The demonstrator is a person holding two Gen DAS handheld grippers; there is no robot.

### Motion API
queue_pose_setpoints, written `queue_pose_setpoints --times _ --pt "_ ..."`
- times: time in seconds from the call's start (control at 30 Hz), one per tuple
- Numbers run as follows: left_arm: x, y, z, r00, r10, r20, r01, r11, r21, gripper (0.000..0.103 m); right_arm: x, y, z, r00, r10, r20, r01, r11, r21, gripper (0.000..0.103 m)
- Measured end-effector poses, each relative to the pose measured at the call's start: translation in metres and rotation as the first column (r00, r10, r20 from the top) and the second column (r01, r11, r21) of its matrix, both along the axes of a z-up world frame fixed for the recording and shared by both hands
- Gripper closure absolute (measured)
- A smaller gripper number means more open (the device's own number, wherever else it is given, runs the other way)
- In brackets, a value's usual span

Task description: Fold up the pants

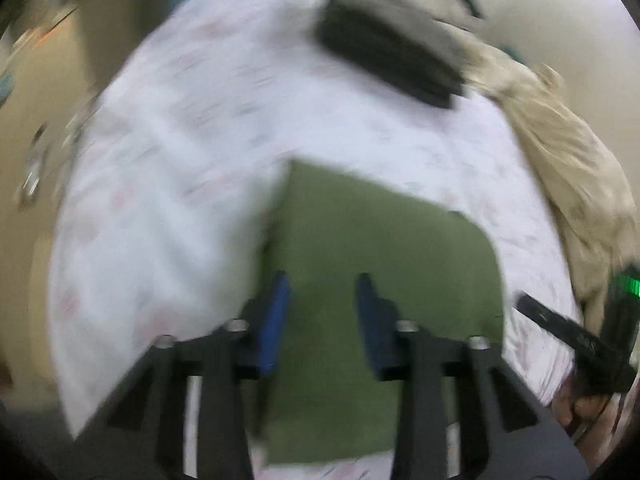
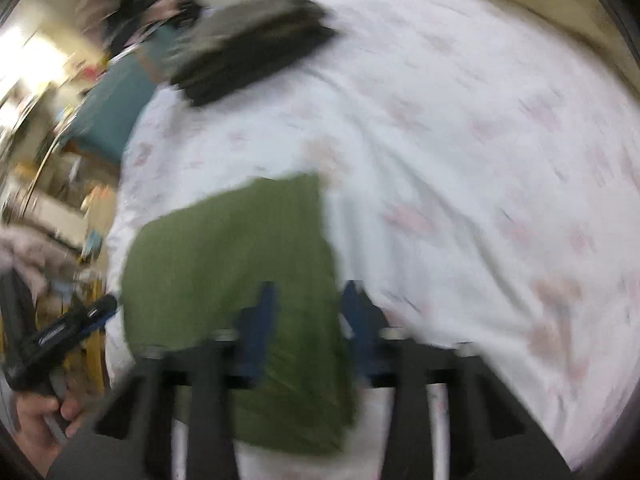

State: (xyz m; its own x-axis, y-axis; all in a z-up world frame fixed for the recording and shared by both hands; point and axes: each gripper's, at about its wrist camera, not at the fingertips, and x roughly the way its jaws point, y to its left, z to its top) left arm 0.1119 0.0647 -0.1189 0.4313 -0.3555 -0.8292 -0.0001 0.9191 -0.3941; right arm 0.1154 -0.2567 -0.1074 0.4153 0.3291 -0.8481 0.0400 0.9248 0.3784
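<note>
Both views are strongly blurred, so fine details such as seams or the waistband of the green pants (image 1: 384,280) cannot be made out. The pants lie as a flat, roughly rectangular folded piece on the white bed sheet (image 1: 192,168), which has a faint pink pattern. In the left wrist view the near end of the pants is hidden behind the left gripper (image 1: 323,292). Its blue-padded fingers are spread apart above the green cloth, with nothing between them. In the right wrist view the right gripper (image 2: 310,300) is also spread wide; its left finger is in front of the pants and its right finger is over the sheet, just beside the right edge of the pants. I cannot tell if either tool touches the cloth.

Beyond the pants, at the far side of the sheet, there is a stack of dark folded clothes (image 1: 392,48), well apart from the pants. To the right of the pants in the left wrist view, a beige crumpled fabric (image 1: 568,168) lies along the edge of the sheet. The room beside the bed is only smeared shapes: a teal surface (image 2: 116,108) and bright cluttered shelves (image 2: 36,76).
</note>
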Motion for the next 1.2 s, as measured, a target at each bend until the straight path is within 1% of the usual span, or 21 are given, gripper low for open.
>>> queue_pose_setpoints --times 0.07,0.13,0.2,0.27,0.33,0.4,0.53,0.6,0.63,0.67,0.7,0.73,0.77,0.8,0.83,0.9,1.0,1.07,1.1,1.13,1.2 --pt "0.014 -0.032 0.004 0.995 -0.093 0.028 0.093 0.996 -0.013 0.093 0.014 0.023 0.002 0.995 0.09 0.038 -0.092 0.995 0.034 0.092" --pt "0.019 -0.054 0.004 0.985 -0.164 0.053 0.163 0.986 0.036 0.095 0.028 0.049 0.002 0.985 0.162 0.067 -0.163 0.987 0.013 0.094" --pt "0.029 -0.062 -0.008 0.984 -0.175 0.035 0.173 0.983 0.055 0.097 0.036 0.073 -0.009 0.98 0.192 0.058 -0.192 0.981 -0.004 0.094" --pt "0.037 -0.06 -0.025 0.984 -0.18 -0.017 0.181 0.98 0.084 0.1 0.045 0.09 -0.024 0.977 0.211 0.023 -0.209 0.976 -0.062 0.095" --pt "0.035 -0.063 -0.044 0.979 -0.19 -0.068 0.196 0.975 0.102 0.102 0.047 0.091 -0.045 0.976 0.213 -0.034 -0.215 0.972 -0.093 0.102" --pt "0.032 -0.071 -0.056 0.974 -0.208 -0.087 0.216 0.972 0.096 0.102 0.046 0.087 -0.07 0.976 0.201 -0.079 -0.209 0.971 -0.112 0.103" --pt "0.03 -0.074 -0.055 0.974 -0.213 -0.078 0.221 0.967 0.124 0.102 0.049 0.092 -0.076 0.979 0.195 -0.062 -0.201 0.972 -0.123 0.103" --pt "0.027 -0.069 -0.042 0.977 -0.202 -0.072 0.208 0.974 0.091 0.102 0.05 0.091 -0.071 0.979 0.194 -0.058 -0.199 0.975 -0.099 0.103" --pt "0.026 -0.065 -0.04 0.981 -0.185 -0.064 0.189 0.98 0.06 0.102 0.051 0.085 -0.067 0.98 0.19 -0.053 -0.192 0.981 -0.042 0.103" --pt "0.025 -0.059 -0.032 0.985 -0.16 -0.06 0.161 0.987 0.021 0.095 0.05 0.075 -0.061 0.983 0.179 -0.049 -0.178 0.984 0.019 0.102" --pt "0.021 -0.048 -0.02 0.992 -0.116 -0.049 0.116 0.993 -0.001 0.086 0.051 0.066 -0.054 0.987 0.157 -0.039 -0.154 0.985 0.084 0.092" --pt "0.019 -0.039 -0.012 0.996 -0.083 -0.031 0.083 0.997 -0.003 0.061 0.048 0.051 -0.043 0.993 0.119 -0.022 -0.115 0.984 0.135 0.09" --pt "0.015 -0.031 -0.007 0.999 -0.041 -0.018 0.041 0.999 0.014 0.03 0.042 0.037 -0.033 0.997 0.08 -0.001 -0.078 0.982 0.17 0.087" --pt "0.009 -0.019 0.0 1.0 0.022 -0.008 -0.021 0.998 0.051 0.019 0.038 0.023 -0.024 0.999 0.034 0.02 -0.037 0.977 0.211 0.074" --pt "0.005 -0.01 0.001 0.999 0.053 -0.001 -0.053 0.997 0.054 0.012 0.032 0.006 -0.018 0.999 -0.02 0.028 0.013 0.968 0.251 0.044" --pt "0.001 0.007 -0.006 0.994 0.1 -0.04 -0.098 0.995 0.029 0.012 0.024 -0.018 -0.018 0.995 -0.101 0.009 0.094 0.953 0.287 0.022" --pt "-0.002 0.022 -0.037 0.977 0.144 -0.157 -0.152 0.988 -0.04 0.012 0.014 -0.034 -0.035 0.986 -0.161 -0.053 0.169 0.943 0.288 0.022" --pt "-0.002 0.022 -0.058 0.967 0.118 -0.225 -0.139 0.987 -0.078 0.013 0.014 -0.031 -0.056 0.983 -0.148 -0.105 0.174 0.936 0.307 0.022" --pt "-0.003 0.02 -0.068 0.966 0.091 -0.243 -0.116 0.989 -0.093 0.013 0.015 -0.028 -0.067 0.982 -0.127 -0.137 0.163 0.94 0.298 0.022" --pt "-0.005 0.016 -0.071 0.968 0.081 -0.236 -0.106 0.99 -0.095 0.013 0.017 -0.021 -0.079 0.981 -0.095 -0.169 0.141 0.947 0.288 0.022" --pt "-0.007 0.013 -0.07 0.976 0.046 -0.211 -0.072 0.99 -0.118 0.013 0.019 -0.009 -0.089 0.98 -0.05 -0.192 0.105 0.952 0.287 0.022"
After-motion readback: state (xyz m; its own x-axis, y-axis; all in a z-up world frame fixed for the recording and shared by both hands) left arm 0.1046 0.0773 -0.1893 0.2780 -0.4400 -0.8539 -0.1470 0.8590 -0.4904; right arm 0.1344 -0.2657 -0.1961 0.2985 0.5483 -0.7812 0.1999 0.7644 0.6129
